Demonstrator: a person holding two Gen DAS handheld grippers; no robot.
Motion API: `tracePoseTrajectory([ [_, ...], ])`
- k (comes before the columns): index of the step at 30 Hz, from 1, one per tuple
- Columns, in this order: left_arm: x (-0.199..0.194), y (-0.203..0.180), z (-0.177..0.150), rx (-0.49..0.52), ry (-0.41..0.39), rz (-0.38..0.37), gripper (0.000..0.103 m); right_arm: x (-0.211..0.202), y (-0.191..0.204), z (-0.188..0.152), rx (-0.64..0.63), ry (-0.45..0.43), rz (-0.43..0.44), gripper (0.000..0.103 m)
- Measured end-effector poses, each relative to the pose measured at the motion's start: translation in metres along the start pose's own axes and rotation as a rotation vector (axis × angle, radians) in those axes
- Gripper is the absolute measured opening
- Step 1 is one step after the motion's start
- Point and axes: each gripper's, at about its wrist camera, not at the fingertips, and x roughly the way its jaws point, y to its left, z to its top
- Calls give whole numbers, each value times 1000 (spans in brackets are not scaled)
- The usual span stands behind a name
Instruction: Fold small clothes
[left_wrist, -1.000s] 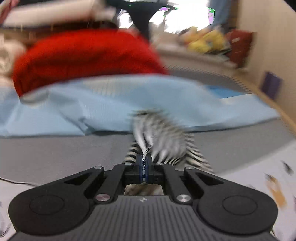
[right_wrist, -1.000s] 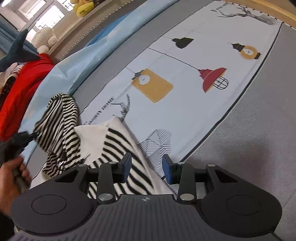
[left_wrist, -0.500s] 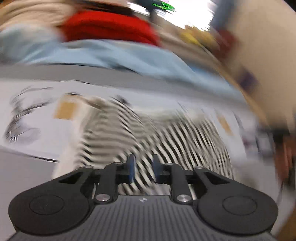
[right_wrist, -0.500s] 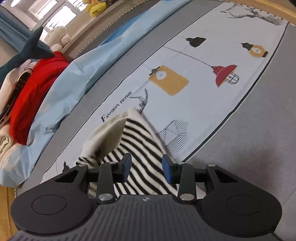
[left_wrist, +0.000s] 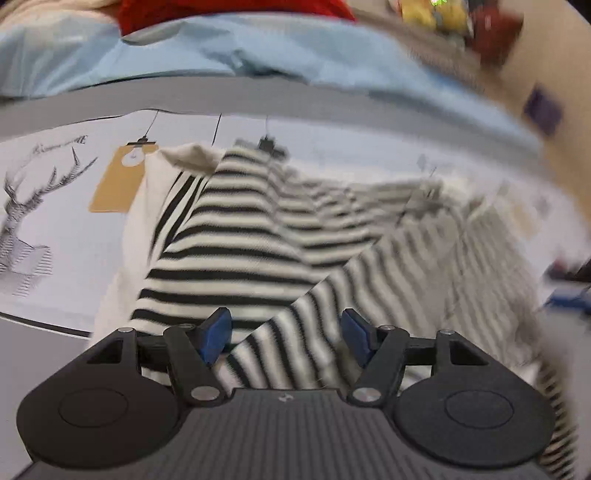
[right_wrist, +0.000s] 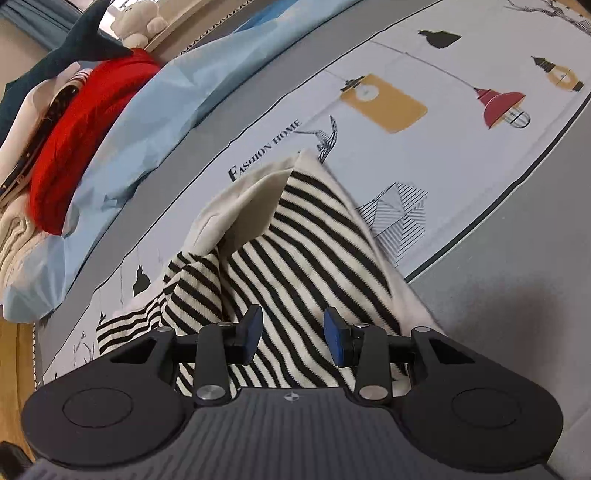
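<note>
While the striped garment (right_wrist: 295, 266) lies in a loose heap on the printed cloth (right_wrist: 461, 155), with a cream panel turned up at its far corner, the main risk is that the fold sets crooked: layers overlap at odd angles, and any pull on one layer could drag the one beneath it out of line.

The left gripper (left_wrist: 284, 332) hangs over the near edge of the garment (left_wrist: 240, 236) with its fingers spread; they have just been opening, and striped fabric lies below the gap but the pads do not press on it. If it closes here, it may catch two layers at once.

The right gripper (right_wrist: 291, 334) hovers above the stripes with its fingers partly apart and nothing pinched. Its pads sit close to the fabric, so a careless sweep could snag a fold.

Counted: one striped garment, two grippers, one printed cloth, one light blue sheet (right_wrist: 147, 103), one red garment (right_wrist: 74, 125) on the pile behind. The left view is blurred, so its finer creases cannot be read.
</note>
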Motion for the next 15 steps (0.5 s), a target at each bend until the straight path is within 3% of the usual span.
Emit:
tracePoseTrajectory([
  [2,5,0,-6,4,45,13,58,2,2,-2,6,6,9,39],
  [3,5,0,-6,-4,48,-9,22,3,3,-3,7,12,11,39],
  [4,0,0,-4,-11,38,-27,2,5,3,-4,8,17,11,39],
  [7,-32,-13,5,7,-98,-127,2,8,4,-7,16,28,11,39],
  [9,-61,-26,7,57,-197,-263,2,3,0,-8,46,-10,0,39],
  [10,-74,-33,5,94,-225,-369,2,-3,-2,-7,69,-45,-5,40],
  [11,-82,-41,2,138,-215,-480,2,-7,-4,-6,82,-72,-6,40],
  [13,-83,-58,-10,248,-96,-649,8,-16,-7,-2,99,-117,-5,40],
  [15,-74,-71,-27,352,14,-652,21,-19,-11,0,108,-131,-4,40],
])
